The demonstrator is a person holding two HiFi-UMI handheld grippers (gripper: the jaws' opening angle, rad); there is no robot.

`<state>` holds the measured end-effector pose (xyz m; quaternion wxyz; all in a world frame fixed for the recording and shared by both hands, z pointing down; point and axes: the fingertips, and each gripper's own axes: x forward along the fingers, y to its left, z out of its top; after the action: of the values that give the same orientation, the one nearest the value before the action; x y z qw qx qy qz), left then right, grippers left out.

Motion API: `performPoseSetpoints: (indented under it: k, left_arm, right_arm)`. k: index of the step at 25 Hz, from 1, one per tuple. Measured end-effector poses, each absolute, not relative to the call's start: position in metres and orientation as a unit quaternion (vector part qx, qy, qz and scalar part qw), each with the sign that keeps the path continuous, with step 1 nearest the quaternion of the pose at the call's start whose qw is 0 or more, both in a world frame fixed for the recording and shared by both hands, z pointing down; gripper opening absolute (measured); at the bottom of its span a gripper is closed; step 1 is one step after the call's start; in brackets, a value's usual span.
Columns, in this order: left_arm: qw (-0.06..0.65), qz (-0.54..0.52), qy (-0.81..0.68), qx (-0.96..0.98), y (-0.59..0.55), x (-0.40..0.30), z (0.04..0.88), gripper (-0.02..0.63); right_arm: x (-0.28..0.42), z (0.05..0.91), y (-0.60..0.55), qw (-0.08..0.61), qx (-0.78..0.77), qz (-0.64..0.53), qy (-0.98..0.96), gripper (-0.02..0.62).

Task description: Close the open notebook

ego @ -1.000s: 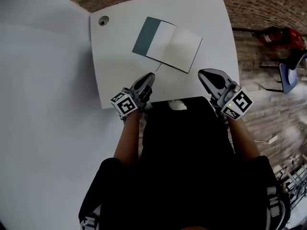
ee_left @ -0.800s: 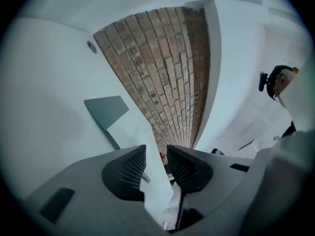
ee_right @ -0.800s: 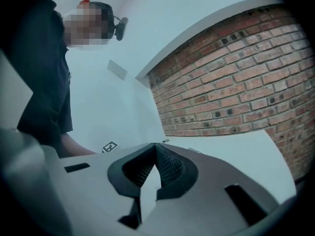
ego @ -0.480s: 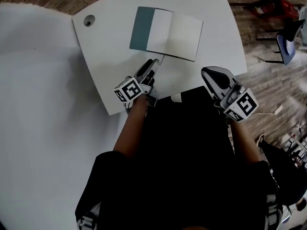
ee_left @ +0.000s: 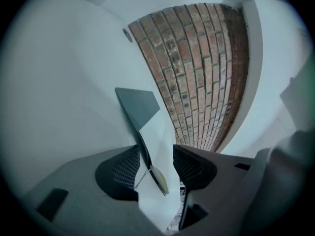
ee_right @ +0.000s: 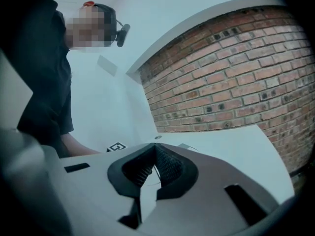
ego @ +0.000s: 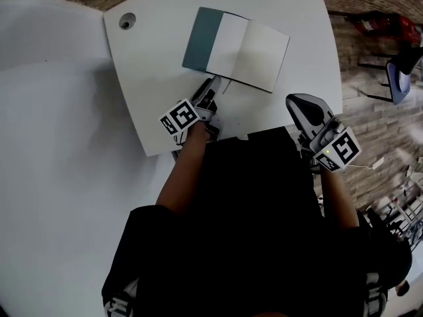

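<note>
Left gripper view shows the left gripper (ee_left: 155,150) with its jaws spread and nothing pinched. The near edge of the notebook (ee_left: 147,146) rises in the gap between them, and neither pad seems to press on it. Right gripper view shows the right gripper (ee_right: 156,154) with its pads drawn together at the tips and empty.

In the head view the left gripper (ego: 213,83) sits at about 6 o'clock of the notebook (ego: 246,48), its tips just at the near edge, close to where the cover meets the pages. The right gripper (ego: 295,102) hangs at about 4 o'clock of the notebook, well apart from it, by the near rim of the table (ego: 152,78).

The notebook lies open and flat on the table, with the teal cover (ego: 196,38) spread toward 9 o'clock and the pale pages toward 3 o'clock. A round hole (ego: 126,22) marks the tabletop at about 10 o'clock of the notebook.

This looks like the approach step, with no hold taken yet. The next move would call for the left jaws to close on the cover's near edge, or slip under it. The cover would then be lifted and swung over toward 3 o'clock onto the pages. The thin cover may slide rather than lift, so the right gripper could steady the page side.
</note>
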<state>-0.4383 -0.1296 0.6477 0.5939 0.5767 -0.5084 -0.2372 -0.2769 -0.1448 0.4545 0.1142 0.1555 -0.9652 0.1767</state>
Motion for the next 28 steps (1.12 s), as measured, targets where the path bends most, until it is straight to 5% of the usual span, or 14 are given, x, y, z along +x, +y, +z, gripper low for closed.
performPoseSetpoints:
  k: [15, 22, 28]
  left_arm:
    - [0.607, -0.253, -0.534, 0.531, -0.146, -0.447, 0.654, 0.192]
    - [0.606, -0.246, -0.541, 0.529, -0.139, -0.450, 0.661, 0.038]
    - [0.576, -0.210, -0.537, 0.579, -0.141, -0.443, 0.645, 0.023]
  right_arm:
    - [-0.273, 0.459, -0.164, 0.105, 0.142, 0.190, -0.966, -0.002]
    - [-0.267, 0.466, -0.163, 0.099, 0.151, 0.198, -0.963, -0.002]
    - [-0.262, 0.468, -0.161, 0.092, 0.160, 0.200, -0.962, -0.002]
